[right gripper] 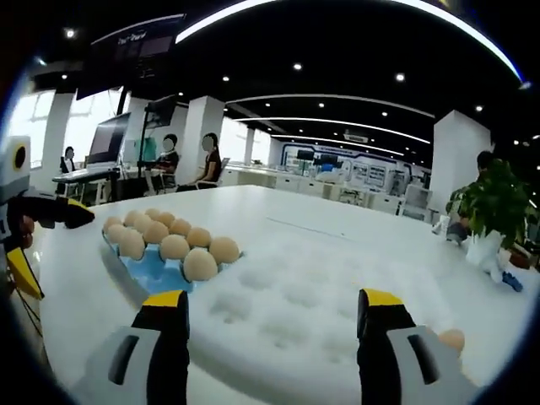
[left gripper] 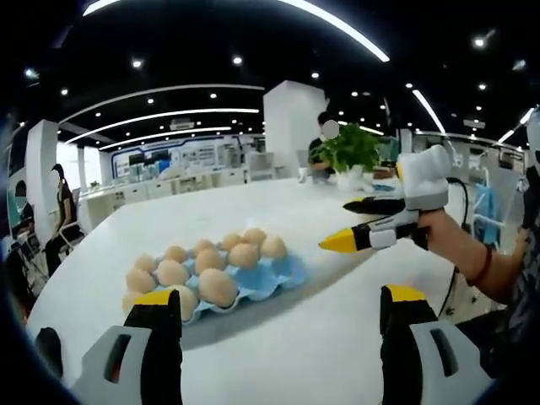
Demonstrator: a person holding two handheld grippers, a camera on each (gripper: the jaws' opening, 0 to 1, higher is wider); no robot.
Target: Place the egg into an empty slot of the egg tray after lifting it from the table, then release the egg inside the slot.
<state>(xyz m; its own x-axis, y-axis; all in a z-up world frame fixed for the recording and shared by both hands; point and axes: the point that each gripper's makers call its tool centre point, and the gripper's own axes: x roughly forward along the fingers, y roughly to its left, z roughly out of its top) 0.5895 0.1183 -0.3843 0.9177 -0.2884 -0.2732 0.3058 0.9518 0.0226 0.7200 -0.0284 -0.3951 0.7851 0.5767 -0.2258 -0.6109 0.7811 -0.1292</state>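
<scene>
A blue egg tray sits on the white table, with several tan eggs in its slots. My left gripper hovers just before the tray, open, nothing between its jaws. My right gripper, held by a hand, comes in from the right beside the tray, also open and empty. In the right gripper view the tray lies ahead to the left of my open right gripper. A loose egg rests on the table at lower right, partly behind the right jaw. My left gripper shows at the left edge.
A potted plant stands at the table's far side. A white dimpled patch lies on the table ahead of the right gripper. People sit at desks in the background. The table edge curves near the tray's left side.
</scene>
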